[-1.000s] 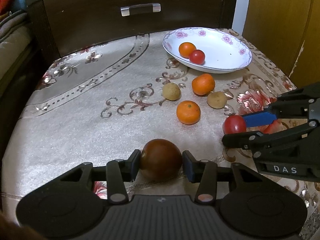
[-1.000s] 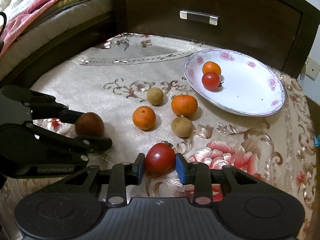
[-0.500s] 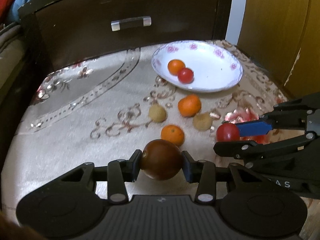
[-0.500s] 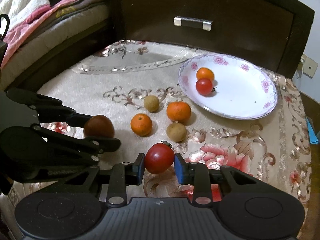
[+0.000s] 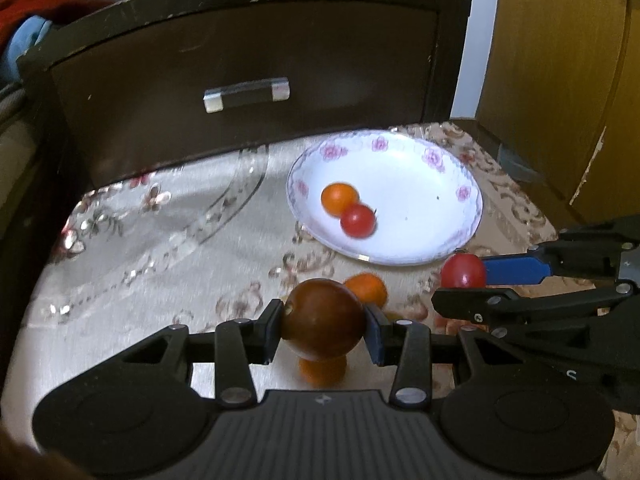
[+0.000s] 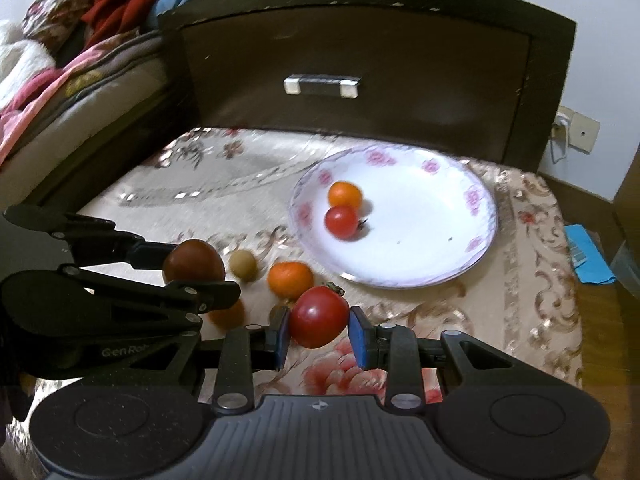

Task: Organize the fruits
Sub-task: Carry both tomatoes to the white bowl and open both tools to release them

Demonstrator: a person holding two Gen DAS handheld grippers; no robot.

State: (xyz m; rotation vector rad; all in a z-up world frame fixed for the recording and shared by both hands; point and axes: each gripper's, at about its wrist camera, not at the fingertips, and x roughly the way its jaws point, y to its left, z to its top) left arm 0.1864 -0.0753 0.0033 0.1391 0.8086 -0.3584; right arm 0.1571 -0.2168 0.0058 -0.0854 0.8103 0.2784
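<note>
You had both fruits lifted off the tablecloth: your left gripper (image 5: 322, 326) clenched the dark tomato (image 5: 323, 318), your right gripper (image 6: 318, 338) the red tomato (image 6: 318, 316). Next you needed to carry them over the plate (image 6: 420, 268) and let go.

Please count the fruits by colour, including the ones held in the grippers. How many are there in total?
Orange fruits: 3
Red tomatoes: 2
Dark brown tomato: 1
Tan fruits: 2, one mostly hidden
Total: 8
</note>
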